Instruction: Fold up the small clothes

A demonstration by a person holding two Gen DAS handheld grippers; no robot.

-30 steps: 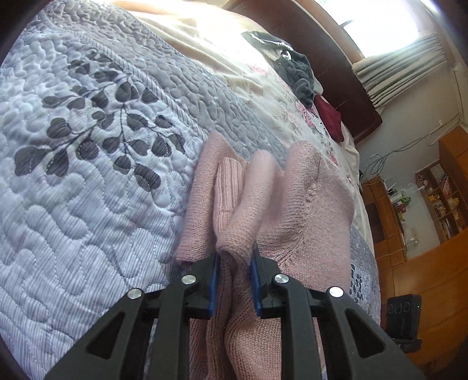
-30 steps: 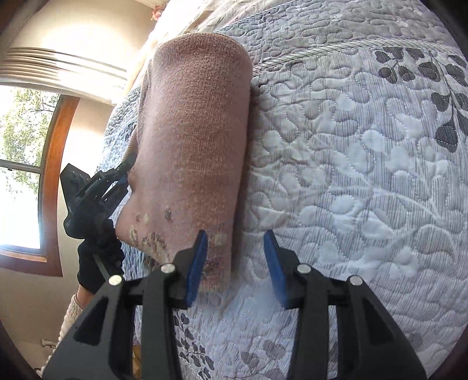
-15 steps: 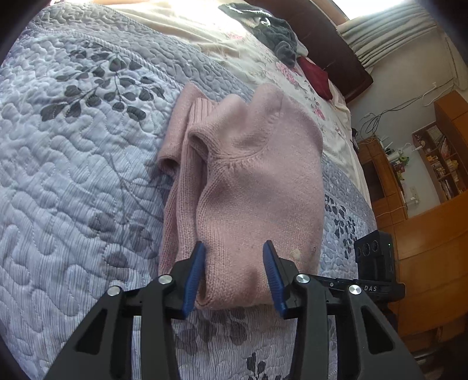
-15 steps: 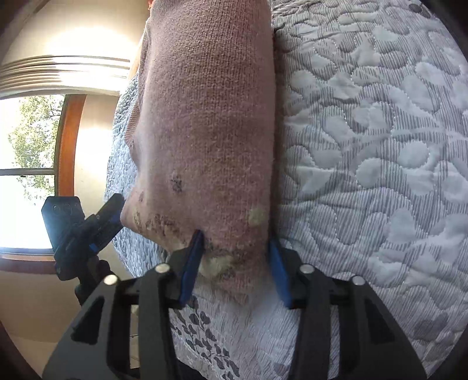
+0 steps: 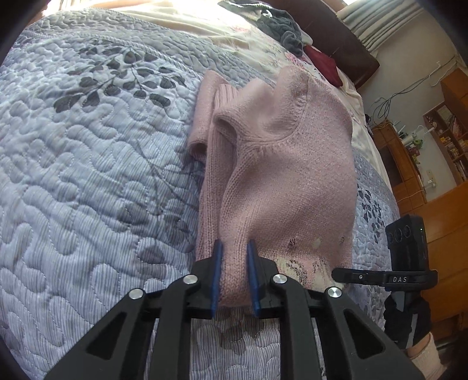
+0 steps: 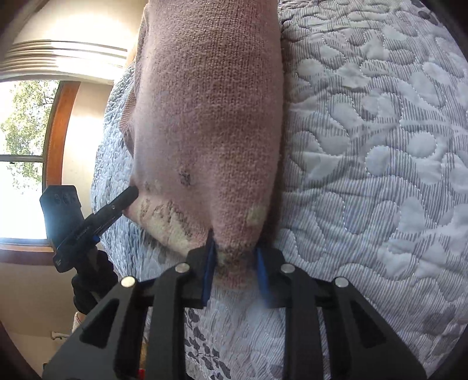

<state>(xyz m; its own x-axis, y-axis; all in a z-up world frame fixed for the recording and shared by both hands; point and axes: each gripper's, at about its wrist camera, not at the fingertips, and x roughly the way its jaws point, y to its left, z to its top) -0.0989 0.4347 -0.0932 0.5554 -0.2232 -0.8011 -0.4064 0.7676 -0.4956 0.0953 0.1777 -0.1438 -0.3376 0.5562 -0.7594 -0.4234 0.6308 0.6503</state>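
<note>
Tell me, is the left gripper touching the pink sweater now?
Touching. In the left wrist view, the left gripper has both blue pads pressed against a bunched fold at the near edge of the pink sweater, with no gap on either side.

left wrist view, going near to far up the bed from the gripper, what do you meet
left gripper → pink sweater → dark grey clothes heap

A quilted leaf-print bedspread point(image 5: 87, 181) carries the folded pink sweater point(image 5: 286, 175).
</note>
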